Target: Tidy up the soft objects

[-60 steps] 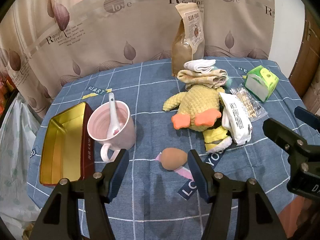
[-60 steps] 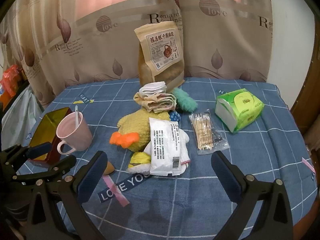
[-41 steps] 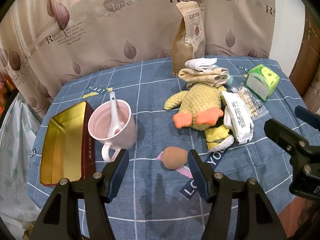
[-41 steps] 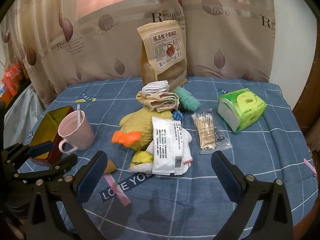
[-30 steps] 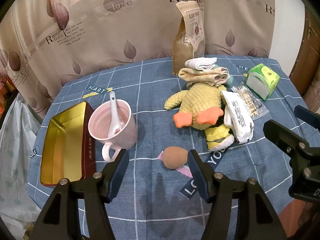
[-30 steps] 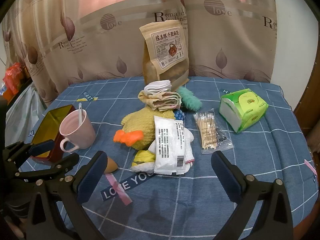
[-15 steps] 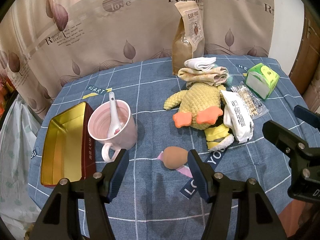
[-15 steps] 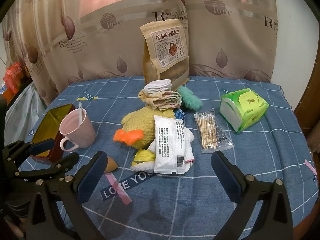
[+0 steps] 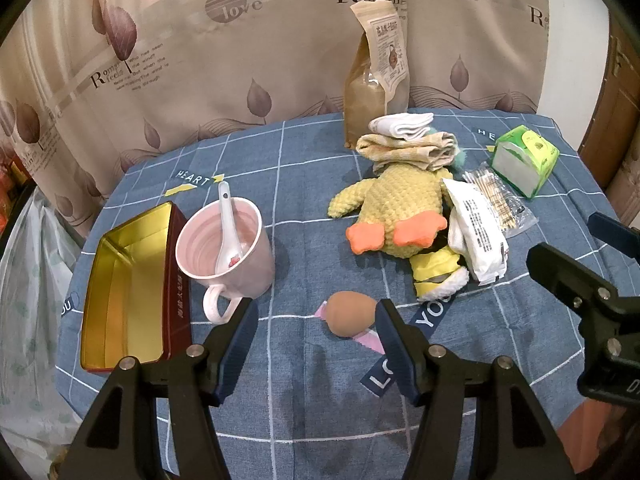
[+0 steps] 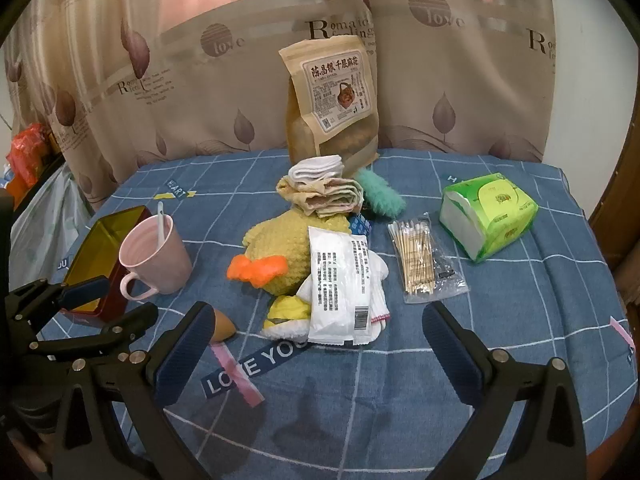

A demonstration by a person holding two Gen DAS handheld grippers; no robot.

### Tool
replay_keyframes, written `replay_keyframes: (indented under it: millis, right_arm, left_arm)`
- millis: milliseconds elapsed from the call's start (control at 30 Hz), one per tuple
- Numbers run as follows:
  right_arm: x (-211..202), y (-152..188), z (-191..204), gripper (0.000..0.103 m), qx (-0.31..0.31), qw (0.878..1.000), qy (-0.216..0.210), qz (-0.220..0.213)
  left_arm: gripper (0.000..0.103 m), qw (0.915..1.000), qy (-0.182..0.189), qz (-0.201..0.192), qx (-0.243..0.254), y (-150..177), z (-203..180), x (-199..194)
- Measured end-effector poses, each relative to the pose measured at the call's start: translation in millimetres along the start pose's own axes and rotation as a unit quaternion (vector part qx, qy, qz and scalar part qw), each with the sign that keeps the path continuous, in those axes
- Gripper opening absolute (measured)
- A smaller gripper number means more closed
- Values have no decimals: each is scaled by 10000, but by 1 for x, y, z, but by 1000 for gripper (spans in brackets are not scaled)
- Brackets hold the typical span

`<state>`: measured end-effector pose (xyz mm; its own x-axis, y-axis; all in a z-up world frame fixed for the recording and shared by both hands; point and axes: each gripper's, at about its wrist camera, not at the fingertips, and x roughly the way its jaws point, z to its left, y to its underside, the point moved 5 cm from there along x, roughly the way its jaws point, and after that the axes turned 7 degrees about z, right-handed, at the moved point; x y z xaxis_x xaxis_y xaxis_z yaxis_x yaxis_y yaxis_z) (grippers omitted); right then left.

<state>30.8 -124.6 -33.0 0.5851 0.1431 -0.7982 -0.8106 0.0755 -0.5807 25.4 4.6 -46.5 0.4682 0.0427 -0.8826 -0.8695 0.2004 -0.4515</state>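
Blue padded fingers on both tools stand apart with nothing between them. The left gripper (image 9: pixel 314 326) hangs over the near edge of the tabletop (image 9: pixel 304 184), aimed at the tan egg-shaped sponge (image 9: pixel 351 319), which lies just beyond its fingertips on a pink tape strip; the sponge is not yet between the pads. The right gripper (image 10: pixel 316 330) is spread wide, low over the near edge, empty.

Risks, near to far:
- Sponge is small, rounded and squashy; closing off-centre would likely pop it sideways toward the pink mug (image 9: pixel 226 248), and a bump there could tip the mug with its spoon (image 9: pixel 225 232).
- The gold tin (image 9: pixel 124 288) at the left edge looks like the likely bin, and the mug sits touching its side, so a carry path low over the mug is a knock risk.
- Mid tabletop: the plush duck (image 10: pixel 280 248) has a white packet (image 10: pixel 340 284) lying on it and a yellow sock (image 10: pixel 286 312) tucked against it. Pulling the duck probably drags both.
- Further back, folded cloths (image 10: pixel 320 188) are stacked on the duck's far end; they would likely slide off and unfold.
- A teal fuzzy item (image 10: pixel 378 196) behind the cloths is half hidden, so reaching it could nudge the upright snack bag (image 10: pixel 332 108) at the far edge.
- Cotton swabs (image 10: pixel 420 256) and tissue pack (image 10: pixel 488 212) lie toward the right edge, apart from the pile.
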Motion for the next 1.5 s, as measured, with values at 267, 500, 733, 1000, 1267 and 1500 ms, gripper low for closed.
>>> replay_keyframes:
  millis: [267, 500, 733, 1000, 1267, 1500]
  right_arm:
    - [2, 2, -3, 103, 14, 10000, 2, 33]
    - [3, 3, -9, 103, 71, 10000, 34, 60]
    - [5, 6, -24, 103, 260, 9996, 57, 107]
    - [14, 13, -36, 103, 430, 9989, -26, 205]
    - [23, 18, -53, 103, 669, 9973, -83, 296]
    - [33, 22, -66, 103, 805, 9959, -119, 388]
  left_arm:
    - [62, 10000, 27, 55, 32, 2, 1, 4]
    - [62, 9999, 68, 80, 49, 1, 7, 8]
    - [62, 9998, 146, -78, 142, 1, 26, 9]
    - [62, 9972, 524, 76, 533, 10, 12, 31]
    - [62, 9922, 823, 471, 806, 15, -12, 68]
    - [62, 9899, 842, 763, 843, 12, -19, 98]
